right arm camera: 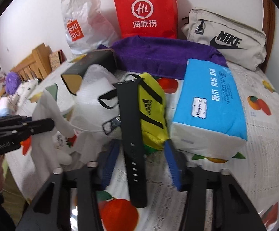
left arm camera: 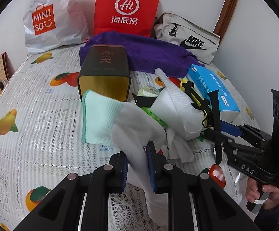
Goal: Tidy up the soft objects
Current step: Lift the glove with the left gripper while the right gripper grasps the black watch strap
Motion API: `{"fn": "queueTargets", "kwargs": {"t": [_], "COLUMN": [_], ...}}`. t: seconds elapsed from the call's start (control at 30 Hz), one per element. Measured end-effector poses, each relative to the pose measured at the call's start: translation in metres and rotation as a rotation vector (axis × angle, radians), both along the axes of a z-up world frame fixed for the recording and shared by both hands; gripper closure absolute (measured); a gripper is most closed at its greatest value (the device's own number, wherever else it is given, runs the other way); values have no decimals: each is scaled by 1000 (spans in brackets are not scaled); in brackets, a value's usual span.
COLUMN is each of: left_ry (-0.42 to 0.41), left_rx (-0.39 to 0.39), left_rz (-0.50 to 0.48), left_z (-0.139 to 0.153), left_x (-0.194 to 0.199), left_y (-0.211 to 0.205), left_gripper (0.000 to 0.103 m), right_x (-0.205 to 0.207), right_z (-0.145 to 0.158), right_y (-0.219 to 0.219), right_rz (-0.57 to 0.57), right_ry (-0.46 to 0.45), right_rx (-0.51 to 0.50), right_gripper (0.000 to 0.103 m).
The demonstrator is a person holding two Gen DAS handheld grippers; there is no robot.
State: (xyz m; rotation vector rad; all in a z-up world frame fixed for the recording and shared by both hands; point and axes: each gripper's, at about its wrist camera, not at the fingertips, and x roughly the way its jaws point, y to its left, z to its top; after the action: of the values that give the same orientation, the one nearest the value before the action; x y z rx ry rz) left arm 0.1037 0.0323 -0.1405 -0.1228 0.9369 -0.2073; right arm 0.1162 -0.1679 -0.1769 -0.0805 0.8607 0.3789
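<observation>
Risk: white knit glove with mint cuff (left arm camera: pixel 108 119), pinched by left gripper (left arm camera: pixel 138 165), may drag neighbouring white foam sheet (left arm camera: pixel 175 107). Black rubber watch strap (right arm camera: pixel 132 134) lies between half-spread blue pads (right arm camera: pixel 171 159) of right gripper (right arm camera: pixel 139 165); strap not yet pinched, could be missed.

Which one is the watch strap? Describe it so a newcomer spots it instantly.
Find the blue tissue pack in front of the purple towel. Left of it lies a yellow pouch, and the watch strap lies against that: long, black, with a row of holes.

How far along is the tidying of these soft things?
Early, as far as shown. Done: nothing visibly sorted. In hand: left hand-held gripper pinches the white glove; right hand-held gripper straddles the black strap. Left: yellow pouch, purple towel, tissue pack.
</observation>
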Motion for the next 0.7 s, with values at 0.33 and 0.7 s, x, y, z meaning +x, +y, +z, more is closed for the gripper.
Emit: {"fn": "queueTargets", "kwargs": {"t": [0.33,0.7], "left_ry": [2,-29], "left_rx": [-14,-16], "left_rz": [-12,-14], "left_z": [5,29], "left_x": [2,3], "left_y": [-4,-3], "left_gripper": [85,85], "right_x": [-6,-11], "right_z": [11,28], "right_y": [-22,-36], "right_rz": [5,21], "right_ry": [46,49], "right_rx": [75,105], "right_gripper": [82,91]}}
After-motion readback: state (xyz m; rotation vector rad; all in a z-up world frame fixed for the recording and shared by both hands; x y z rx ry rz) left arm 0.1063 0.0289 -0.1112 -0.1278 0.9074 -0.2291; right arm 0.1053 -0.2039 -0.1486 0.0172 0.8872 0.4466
